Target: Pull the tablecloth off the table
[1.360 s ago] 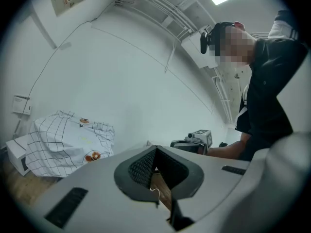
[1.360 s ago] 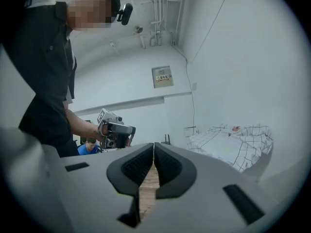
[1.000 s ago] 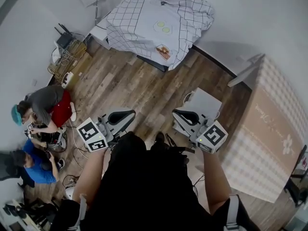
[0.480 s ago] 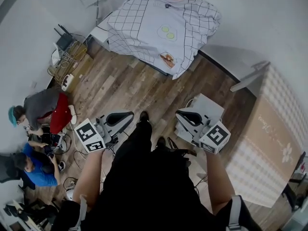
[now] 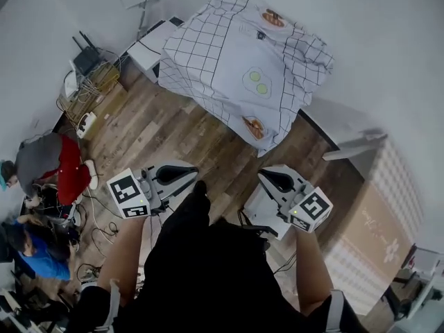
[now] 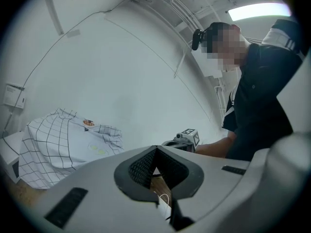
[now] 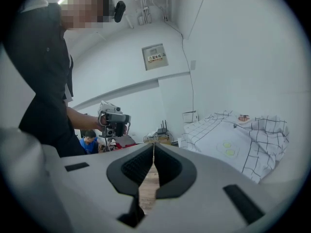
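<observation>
Both grippers have crossed the wooden floor [image 5: 173, 127] since a second ago, and the covered table now sits nearer and further right in the head view. Nearest, two bare forearms reach forward from a dark-clothed body and are held well apart. The left gripper [image 5: 187, 173] points about level, and the right gripper [image 5: 269, 177] tips slightly down. Each gripper's jaws are pressed together with nothing between them, and only floorboards show beyond. A white box [image 5: 258, 208] lies on the floor by the right gripper. At the near right stands a patterned board [image 5: 374, 231] with script too small to read. At the left, people [image 5: 48, 172] sit on the floor. At the far centre the tablecloth [image 5: 229, 54], white with a black grid, drapes the table [image 5: 148, 46], well apart from both grippers. In the right gripper view a wall sign [image 7: 155, 57] is unreadable.
</observation>
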A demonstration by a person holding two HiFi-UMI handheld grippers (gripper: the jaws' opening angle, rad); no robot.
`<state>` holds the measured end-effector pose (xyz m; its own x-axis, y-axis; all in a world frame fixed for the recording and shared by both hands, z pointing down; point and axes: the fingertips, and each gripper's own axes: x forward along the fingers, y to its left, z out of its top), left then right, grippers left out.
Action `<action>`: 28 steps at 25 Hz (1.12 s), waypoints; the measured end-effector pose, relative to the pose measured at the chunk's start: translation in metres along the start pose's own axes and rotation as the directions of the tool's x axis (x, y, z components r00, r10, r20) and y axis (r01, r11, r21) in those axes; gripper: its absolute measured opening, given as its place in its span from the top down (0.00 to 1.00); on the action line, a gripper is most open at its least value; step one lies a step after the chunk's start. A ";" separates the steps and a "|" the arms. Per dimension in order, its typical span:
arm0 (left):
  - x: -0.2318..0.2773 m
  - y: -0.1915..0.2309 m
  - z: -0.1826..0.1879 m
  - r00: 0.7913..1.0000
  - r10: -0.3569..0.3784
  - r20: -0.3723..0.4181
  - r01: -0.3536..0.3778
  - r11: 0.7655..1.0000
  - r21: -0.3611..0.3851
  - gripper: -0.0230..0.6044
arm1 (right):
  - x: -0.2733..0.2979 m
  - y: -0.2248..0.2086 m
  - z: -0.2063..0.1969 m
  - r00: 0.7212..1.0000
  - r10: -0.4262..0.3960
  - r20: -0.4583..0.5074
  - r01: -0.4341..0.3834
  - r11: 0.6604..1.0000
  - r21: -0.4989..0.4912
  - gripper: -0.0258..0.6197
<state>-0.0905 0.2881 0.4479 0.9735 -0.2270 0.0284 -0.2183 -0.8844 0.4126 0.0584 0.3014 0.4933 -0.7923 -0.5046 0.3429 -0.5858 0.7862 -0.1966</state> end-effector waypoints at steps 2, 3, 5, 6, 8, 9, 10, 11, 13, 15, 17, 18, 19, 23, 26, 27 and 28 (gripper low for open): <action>-0.008 0.026 0.009 1.000 -0.001 0.005 0.001 1.000 -0.008 0.95 | 0.020 -0.013 0.015 1.000 -0.004 -0.009 0.004 1.000 -0.012 0.93; -0.012 0.039 0.013 1.000 -0.003 0.007 0.003 1.000 -0.011 0.95 | 0.030 -0.018 0.022 1.000 -0.005 -0.012 0.005 1.000 -0.017 0.93; -0.018 0.064 0.021 1.000 -0.005 0.016 0.005 1.000 -0.011 0.95 | 0.047 -0.028 0.033 1.000 -0.013 -0.011 0.013 1.000 -0.022 0.93; -0.019 0.077 0.026 1.000 -0.003 0.021 0.003 1.000 -0.007 0.95 | 0.054 -0.034 0.037 1.000 -0.020 -0.011 0.020 1.000 -0.022 0.93; -0.019 0.101 0.035 0.999 0.010 0.036 -0.010 1.000 0.004 0.95 | 0.064 -0.050 0.043 0.999 -0.039 -0.017 0.039 0.999 -0.023 0.93; -0.019 0.112 0.039 0.999 0.019 0.046 -0.019 1.000 0.006 0.95 | 0.067 -0.057 0.045 0.999 -0.047 -0.022 0.047 0.999 -0.023 0.93; -0.017 0.122 0.042 0.998 0.025 0.054 -0.026 1.000 0.004 0.95 | 0.069 -0.065 0.046 0.998 -0.054 -0.025 0.053 0.998 -0.022 0.93; -0.014 0.132 0.045 0.998 0.028 0.056 -0.028 1.000 0.001 0.95 | 0.072 -0.074 0.047 0.998 -0.059 -0.025 0.059 0.998 -0.021 0.93; -0.004 0.152 0.049 0.999 0.025 0.041 -0.024 1.000 -0.001 0.95 | 0.076 -0.095 0.051 0.997 -0.071 -0.020 0.071 0.997 -0.017 0.93; 0.012 0.171 0.052 1.000 0.014 0.014 -0.014 1.000 0.001 0.95 | 0.081 -0.120 0.054 0.997 -0.083 -0.012 0.083 0.997 -0.011 0.93; 0.031 0.190 0.057 1.000 0.005 -0.011 -0.005 1.000 0.013 0.95 | 0.088 -0.148 0.057 0.996 -0.088 -0.001 0.088 0.996 -0.004 0.93; 0.041 0.199 0.060 1.000 0.002 -0.021 -0.001 1.000 0.022 0.95 | 0.091 -0.161 0.059 0.996 -0.087 0.006 0.087 0.996 0.000 0.93; 0.050 0.208 0.065 1.000 0.000 -0.030 0.001 1.000 0.029 0.95 | 0.095 -0.175 0.060 0.996 -0.086 0.009 0.086 0.996 0.004 0.93; 0.086 0.243 0.087 0.995 0.001 -0.096 0.004 0.999 0.051 0.95 | 0.106 -0.222 0.071 0.997 -0.081 0.017 0.080 0.997 0.016 0.93; 0.105 0.269 0.107 0.990 0.009 -0.138 0.002 0.997 0.079 0.95 | 0.115 -0.252 0.082 0.997 -0.070 0.019 0.069 0.997 0.021 0.93; 0.111 0.277 0.114 0.989 0.012 -0.146 0.002 0.996 0.094 0.95 | 0.119 -0.261 0.086 0.997 -0.069 0.020 0.068 0.998 0.014 0.93; 0.117 0.285 0.120 0.988 0.013 -0.157 0.004 0.994 0.110 0.95 | 0.122 -0.270 0.090 0.997 -0.070 0.022 0.070 0.998 0.003 0.93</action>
<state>-0.0468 -0.0394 0.4598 0.9692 -0.1721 0.1761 -0.2205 -0.9249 0.3098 0.1042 -0.0043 0.5052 -0.7528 -0.5662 0.3357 -0.6404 0.7480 -0.1744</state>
